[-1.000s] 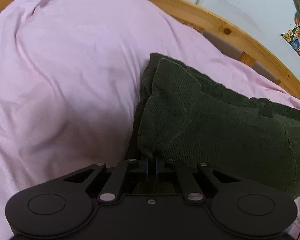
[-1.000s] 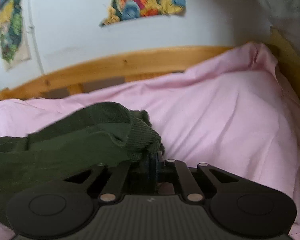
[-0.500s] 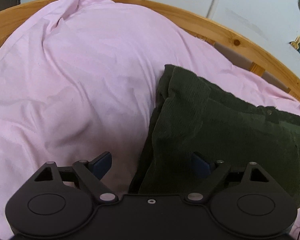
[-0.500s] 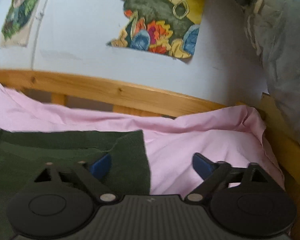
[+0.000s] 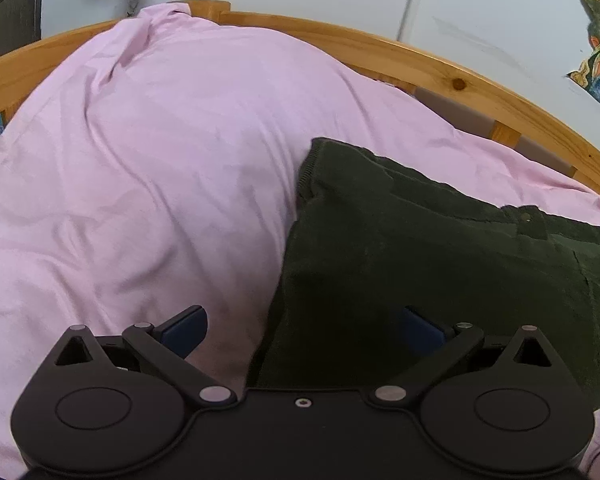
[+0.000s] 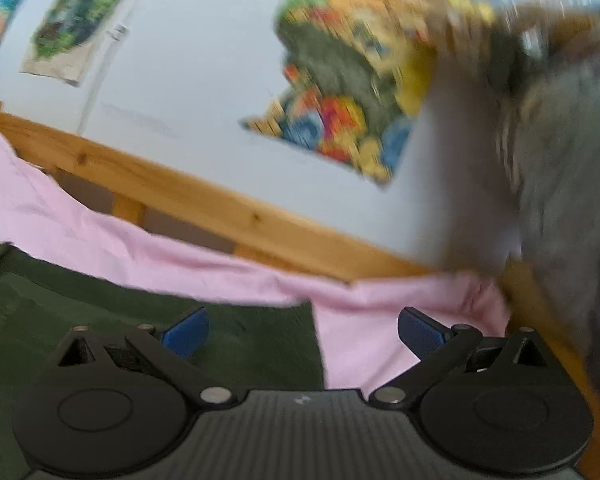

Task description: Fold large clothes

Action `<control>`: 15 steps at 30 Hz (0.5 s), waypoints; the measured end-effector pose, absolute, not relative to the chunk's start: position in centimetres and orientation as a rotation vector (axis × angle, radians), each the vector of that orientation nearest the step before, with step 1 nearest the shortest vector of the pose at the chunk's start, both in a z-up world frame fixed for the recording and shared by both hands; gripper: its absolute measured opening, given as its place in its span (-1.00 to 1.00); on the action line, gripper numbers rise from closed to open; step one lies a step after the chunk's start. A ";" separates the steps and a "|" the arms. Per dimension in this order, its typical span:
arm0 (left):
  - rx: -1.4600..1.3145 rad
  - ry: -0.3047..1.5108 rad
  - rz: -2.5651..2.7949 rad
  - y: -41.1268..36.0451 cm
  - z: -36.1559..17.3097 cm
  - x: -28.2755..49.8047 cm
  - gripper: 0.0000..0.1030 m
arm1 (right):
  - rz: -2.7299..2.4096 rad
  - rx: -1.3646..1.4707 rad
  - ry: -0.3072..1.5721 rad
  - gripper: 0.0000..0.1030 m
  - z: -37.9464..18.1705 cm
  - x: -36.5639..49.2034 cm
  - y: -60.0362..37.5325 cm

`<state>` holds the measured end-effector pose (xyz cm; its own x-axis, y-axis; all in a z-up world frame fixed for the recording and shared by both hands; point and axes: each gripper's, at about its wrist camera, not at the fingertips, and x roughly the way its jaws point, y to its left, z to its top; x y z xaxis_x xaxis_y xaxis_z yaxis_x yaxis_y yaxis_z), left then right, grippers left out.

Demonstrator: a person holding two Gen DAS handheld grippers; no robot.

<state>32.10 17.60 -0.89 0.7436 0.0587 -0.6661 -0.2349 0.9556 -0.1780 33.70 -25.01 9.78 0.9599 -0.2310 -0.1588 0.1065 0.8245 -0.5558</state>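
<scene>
The left hand-held gripper (image 5: 302, 326) is released, its blue-padded fingers (image 5: 185, 328) spread wide with nothing between them; one pad sits over the pink sheet, the other over the dark cloth. Straddled by that gap is the near left edge of the folded green corduroy garment (image 5: 440, 256), which lies flat on the bed's pink sheet (image 5: 140, 168) with several layers stacked at its far left corner and a button visible along a seam toward the right. The sheet is rumpled into soft ridges and rises toward a bunched corner at the back. Behind it curves the wooden bed frame (image 5: 452, 76), and beyond that a pale wall (image 5: 480, 4) with a strip of paper taped near the top. The right hand-held gripper (image 6: 302, 326) is likewise released, fingers (image 6: 420, 334) well apart and gripping nothing; its left pad is over the garment (image 6: 100, 300) and its right pad over the pink sheet (image 6: 364, 320), the garment's right edge lying between them. This view is motion-blurred. Past the sheet runs the wooden frame (image 6: 204, 204), then the wall carrying a colourful poster (image 6: 348, 92) and a second, narrower one (image 6: 76, 20) to the left. A grey fabric mass (image 6: 560, 168) fills the right side, too blurred to identify.
</scene>
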 end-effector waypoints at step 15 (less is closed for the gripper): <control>-0.329 0.654 0.128 16.6 -4.3 29.1 0.99 | 0.088 -0.572 0.310 1.00 2.4 34.5 -13.0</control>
